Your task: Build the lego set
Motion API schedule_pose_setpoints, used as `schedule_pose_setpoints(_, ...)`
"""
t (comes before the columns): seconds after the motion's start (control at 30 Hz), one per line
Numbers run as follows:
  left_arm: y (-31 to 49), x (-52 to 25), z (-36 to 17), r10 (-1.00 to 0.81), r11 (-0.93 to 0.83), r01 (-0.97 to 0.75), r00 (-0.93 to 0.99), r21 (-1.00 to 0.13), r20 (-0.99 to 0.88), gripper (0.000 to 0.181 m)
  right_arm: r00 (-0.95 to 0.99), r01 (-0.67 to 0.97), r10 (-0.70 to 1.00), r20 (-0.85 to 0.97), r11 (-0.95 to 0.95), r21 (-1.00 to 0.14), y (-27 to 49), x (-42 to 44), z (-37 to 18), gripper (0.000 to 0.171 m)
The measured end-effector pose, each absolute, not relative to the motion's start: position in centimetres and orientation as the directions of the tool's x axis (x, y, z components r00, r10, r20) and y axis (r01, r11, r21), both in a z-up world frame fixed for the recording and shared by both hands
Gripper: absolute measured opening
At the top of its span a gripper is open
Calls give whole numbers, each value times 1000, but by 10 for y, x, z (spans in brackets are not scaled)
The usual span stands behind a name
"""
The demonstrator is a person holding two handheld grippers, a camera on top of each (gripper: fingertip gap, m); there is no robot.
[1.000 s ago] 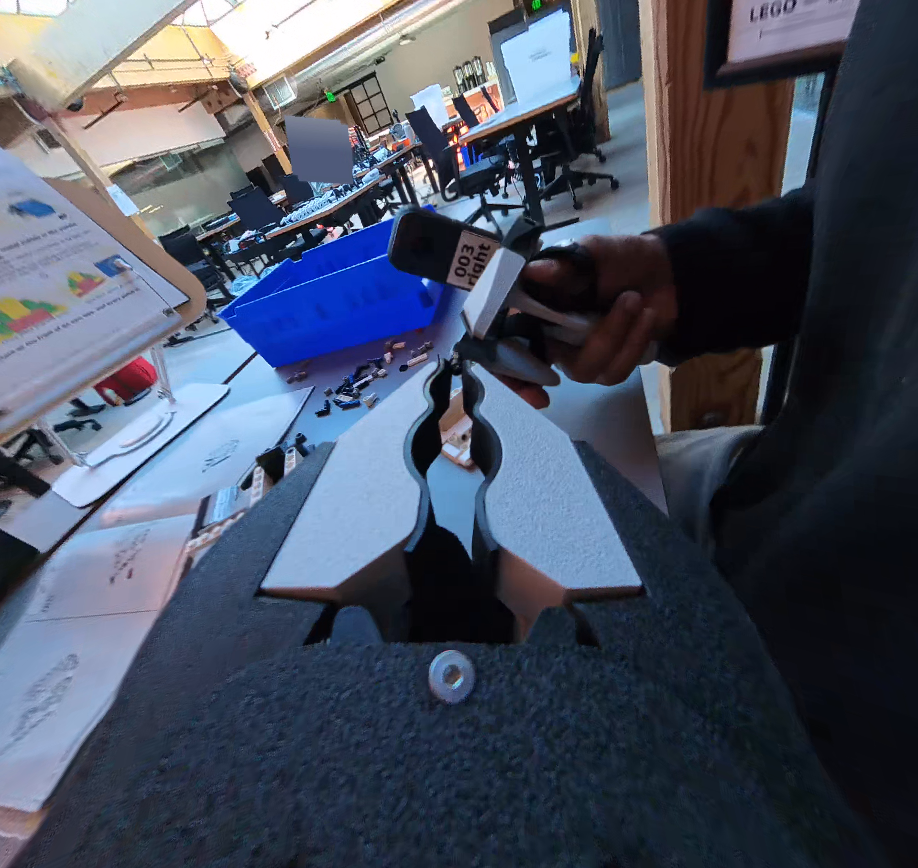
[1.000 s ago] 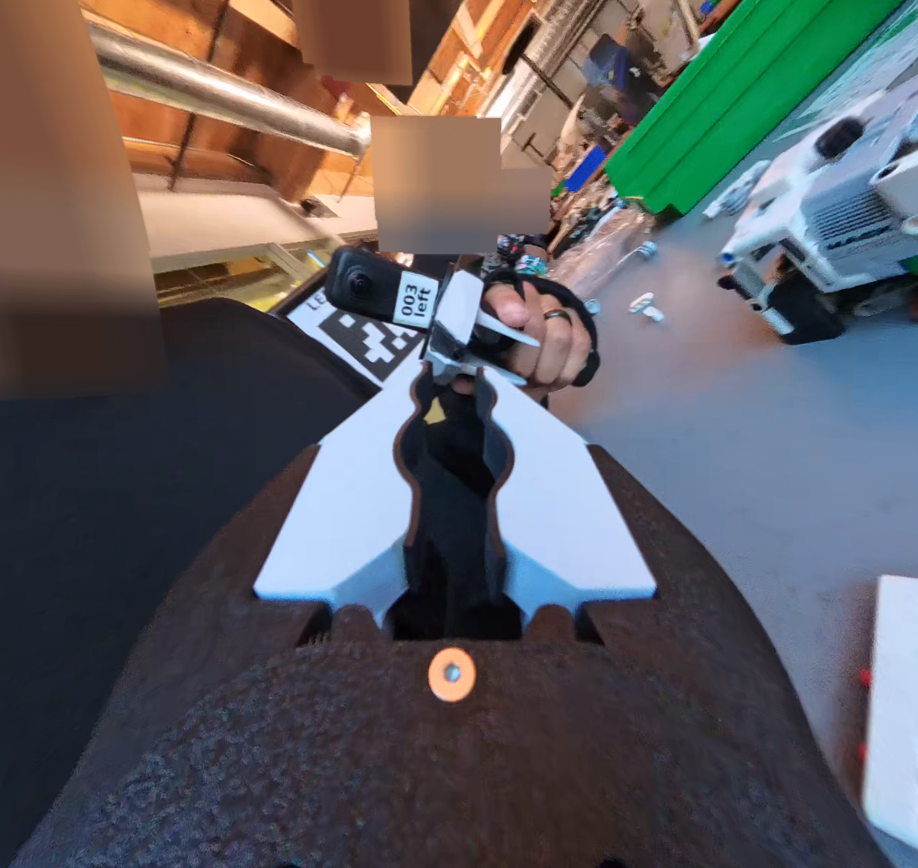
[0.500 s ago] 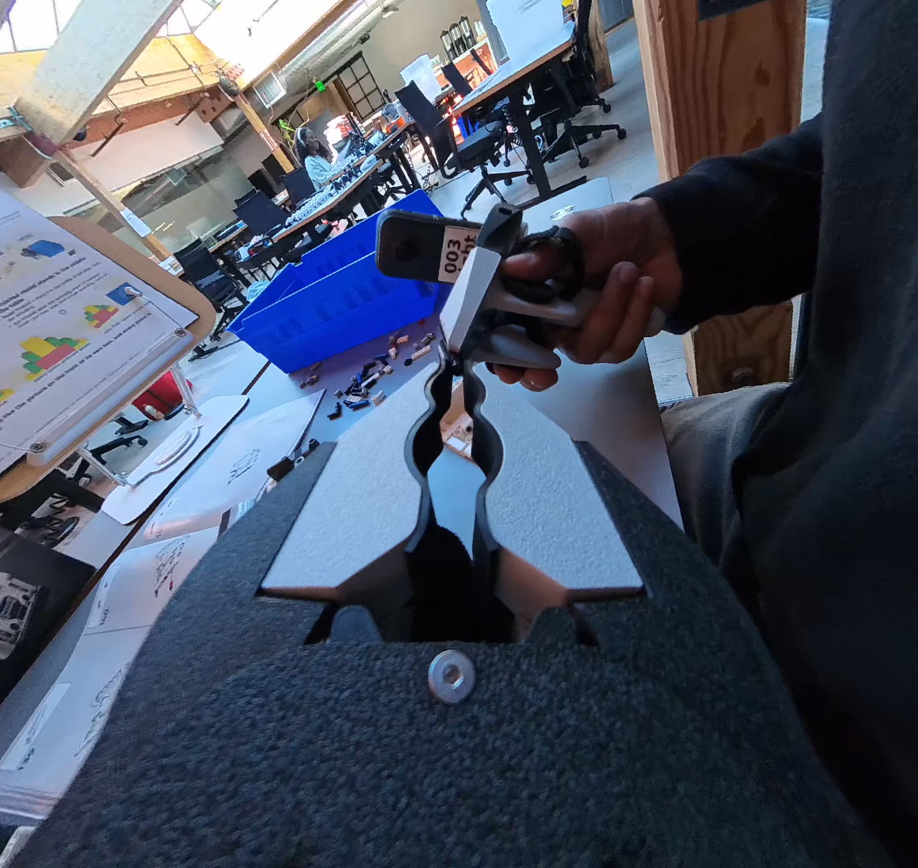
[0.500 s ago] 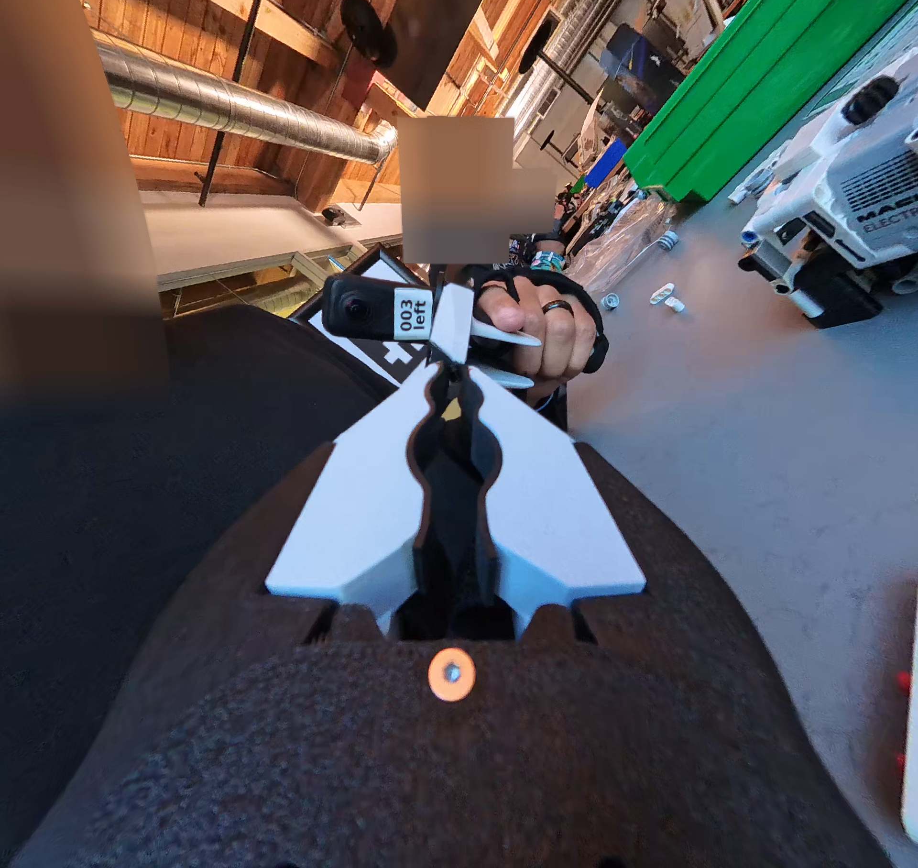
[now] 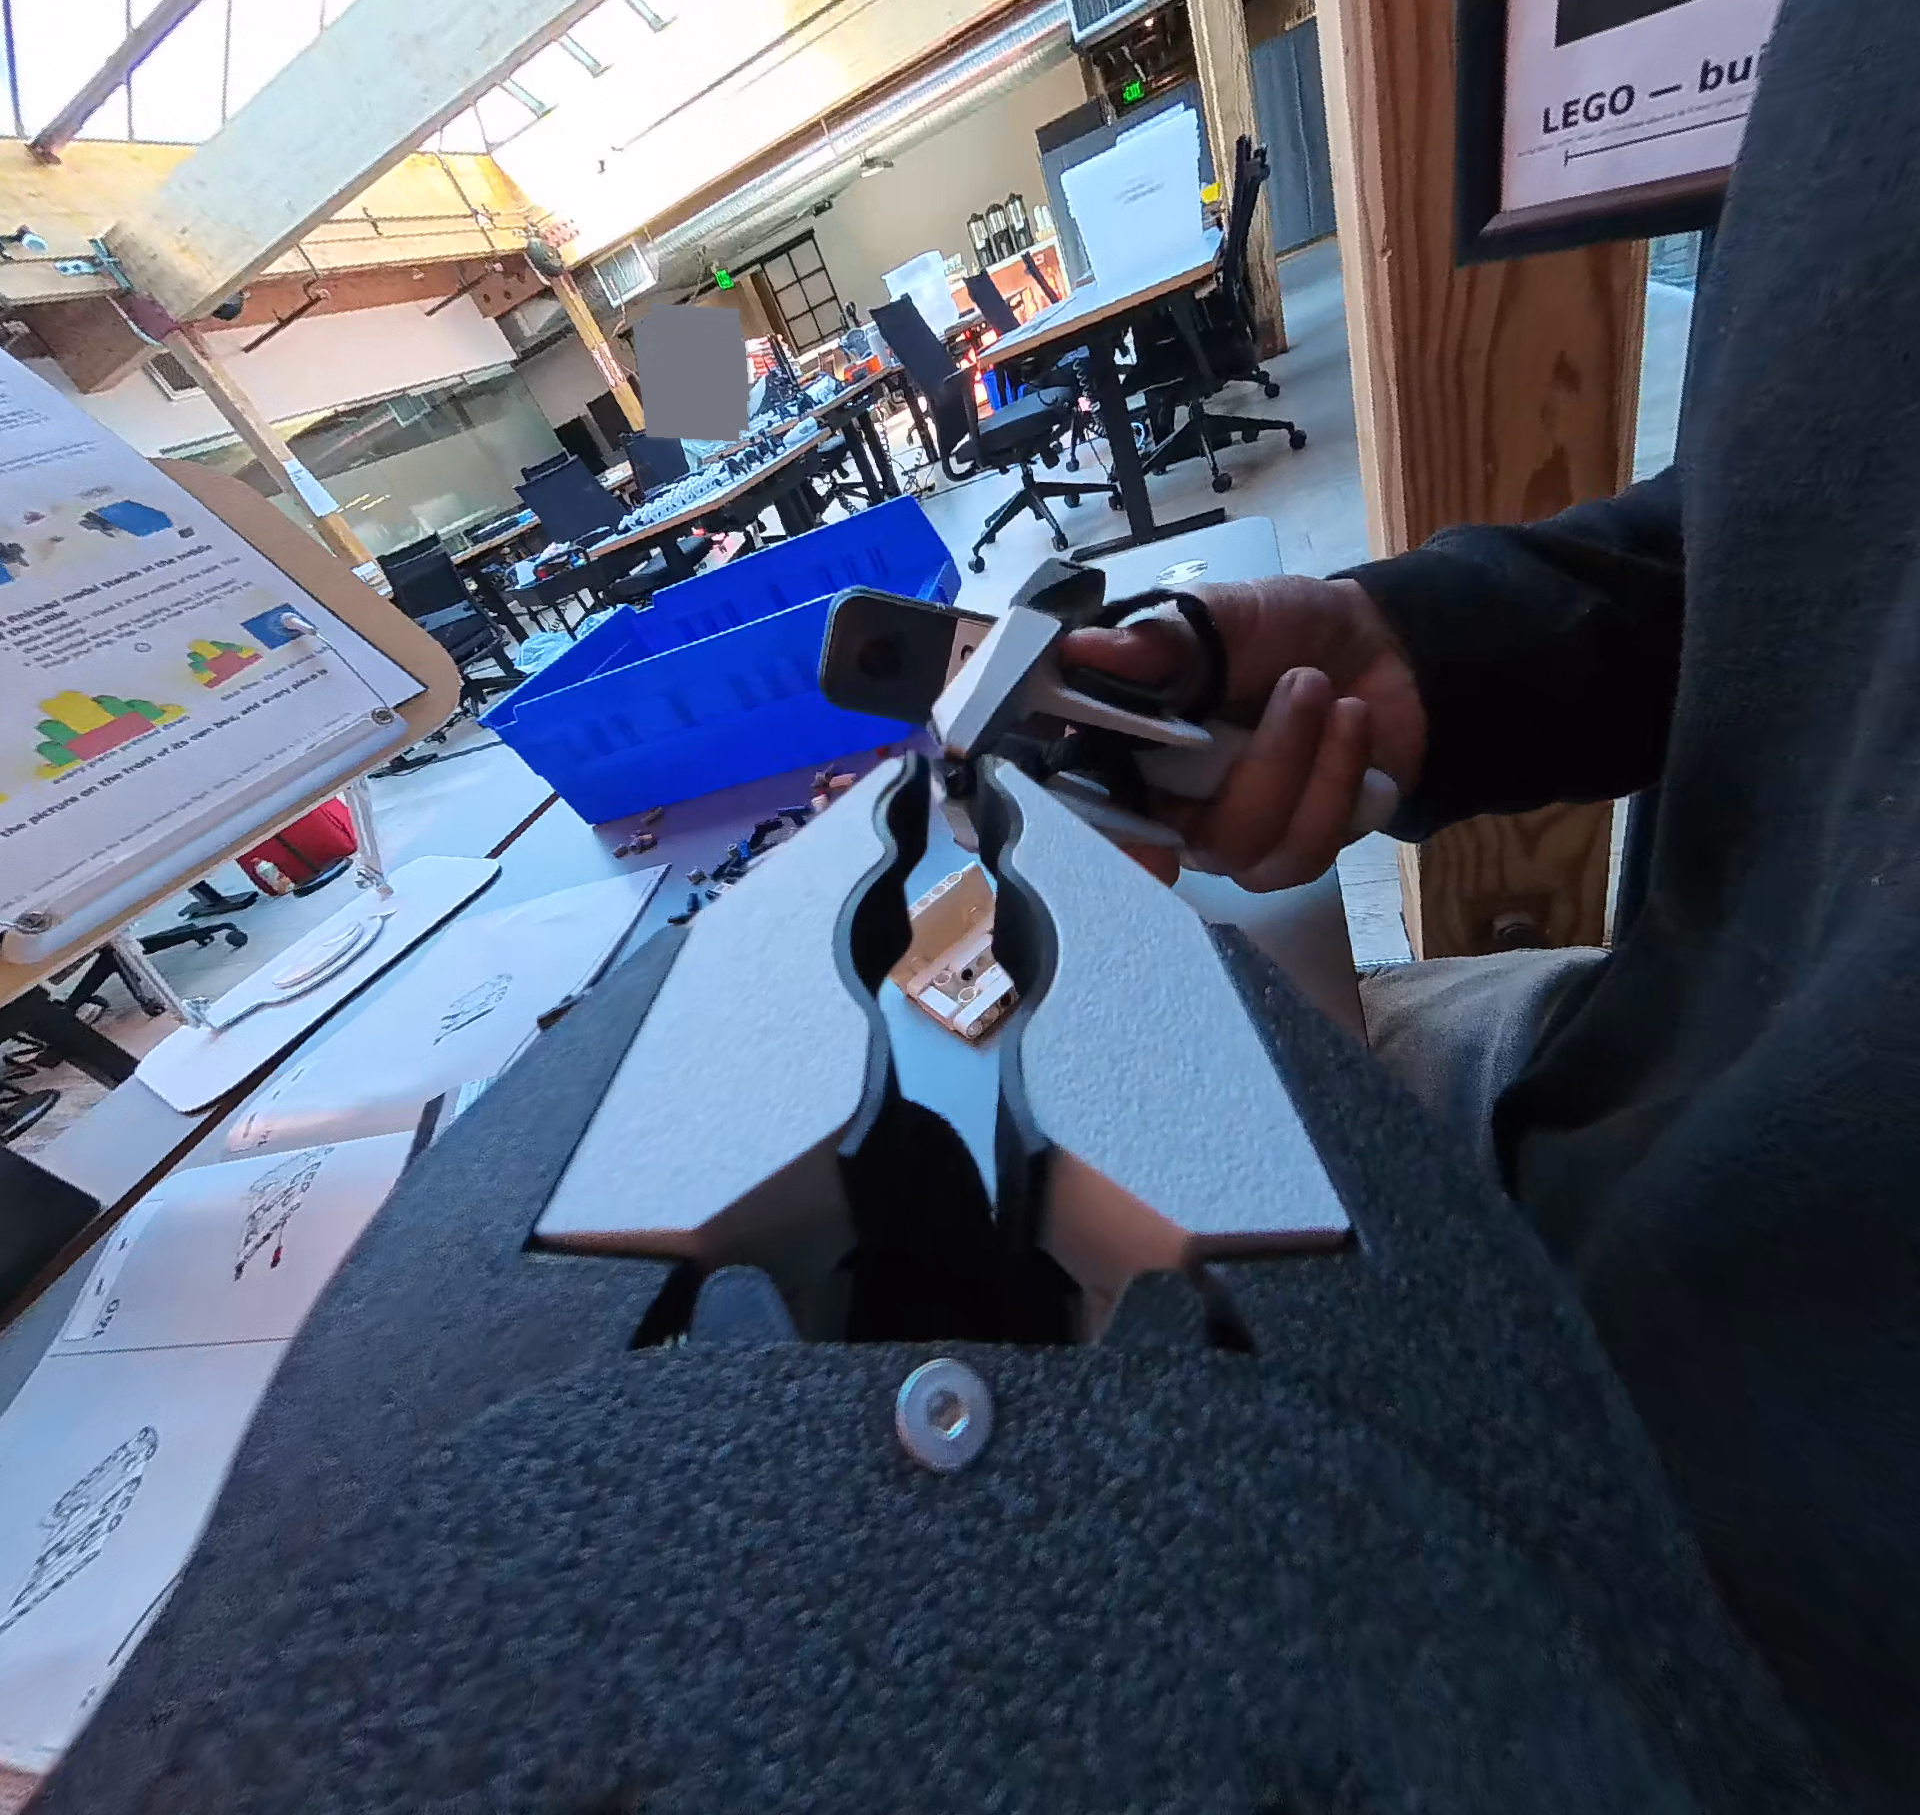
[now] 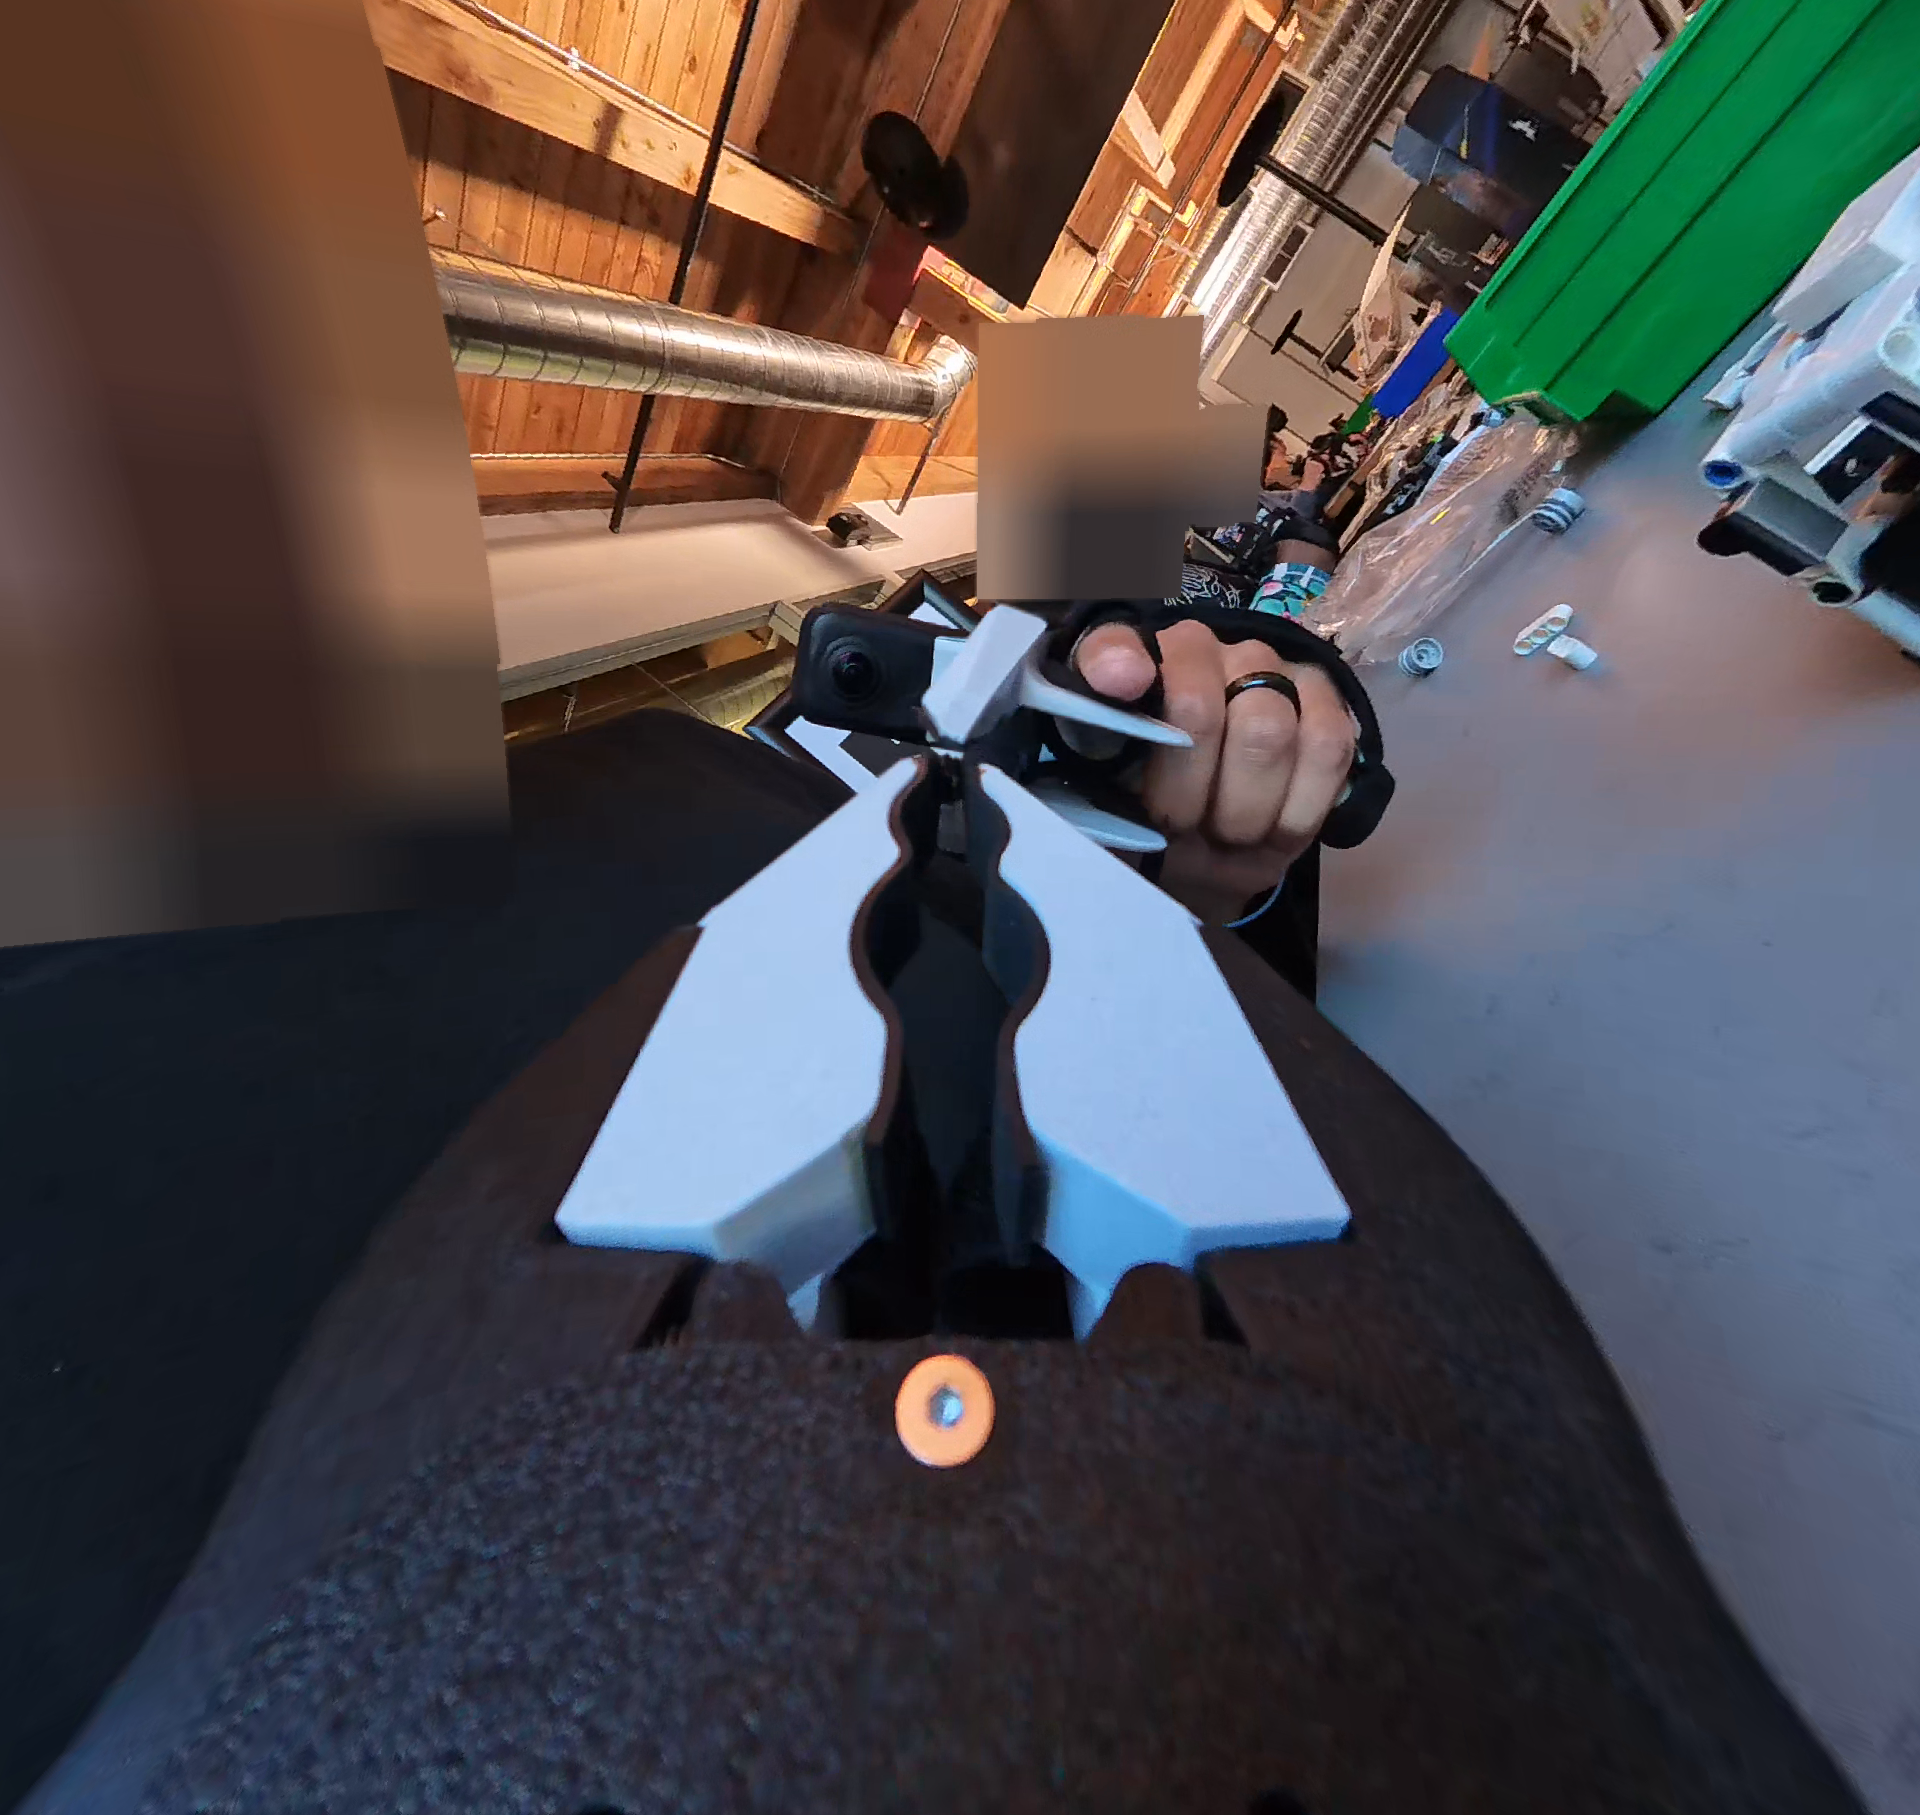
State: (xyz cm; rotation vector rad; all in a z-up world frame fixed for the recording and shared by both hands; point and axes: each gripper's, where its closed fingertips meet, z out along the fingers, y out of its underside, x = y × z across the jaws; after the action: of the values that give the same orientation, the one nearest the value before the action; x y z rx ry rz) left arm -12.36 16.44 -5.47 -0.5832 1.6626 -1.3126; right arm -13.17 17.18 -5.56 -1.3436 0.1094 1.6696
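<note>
Meeting tip to tip above the table (image 5: 1278, 908), the left gripper (image 5: 951, 778) and right gripper (image 6: 948, 763) are each showing a narrow gap, the white lego piece (image 5: 956, 965) lying on the table below them, whether either is pinching something being unclear.

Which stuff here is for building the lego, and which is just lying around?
For the build:
- loose lego pieces
- white lego part
- blue bin
- picture instructions on the stand
- printed sheets

Just lying about:
- office chairs
- green bins
- small white tubes
</note>
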Motion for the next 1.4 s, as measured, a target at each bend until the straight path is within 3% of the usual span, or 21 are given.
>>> schedule_pose_setpoints(0.4,161,-127,-52,-795,306,166,-497,-937,-347,4,3,-702,607,-795,-565,-434,172,-136,-55,4)
schedule_pose_setpoints(0.6,165,-125,-56,-802,322,146,-483,-935,-352,11,-16,-701,610,-792,-572,-427,172,-137,-55,4)
schedule_pose_setpoints(0.93,167,-123,-59,-799,358,138,-467,-923,-380,4,26,-703,603,-797,-556,-444,175,-134,-57,4)
schedule_pose_setpoints(1.07,175,-123,-57,-825,318,120,-454,-940,-337,4,119,-716,586,-802,-509,-478,174,-116,-60,6)
schedule_pose_setpoints(1.23,202,-112,-78,-889,281,-22,-383,-959,-251,4,403,-619,548,-733,-427,-659,164,-95,-67,11)
schedule_pose_setpoints(1.4,218,-107,-92,-927,228,-66,-320,-971,-196,4,803,-386,293,-518,-406,-828,154,-36,-98,23)
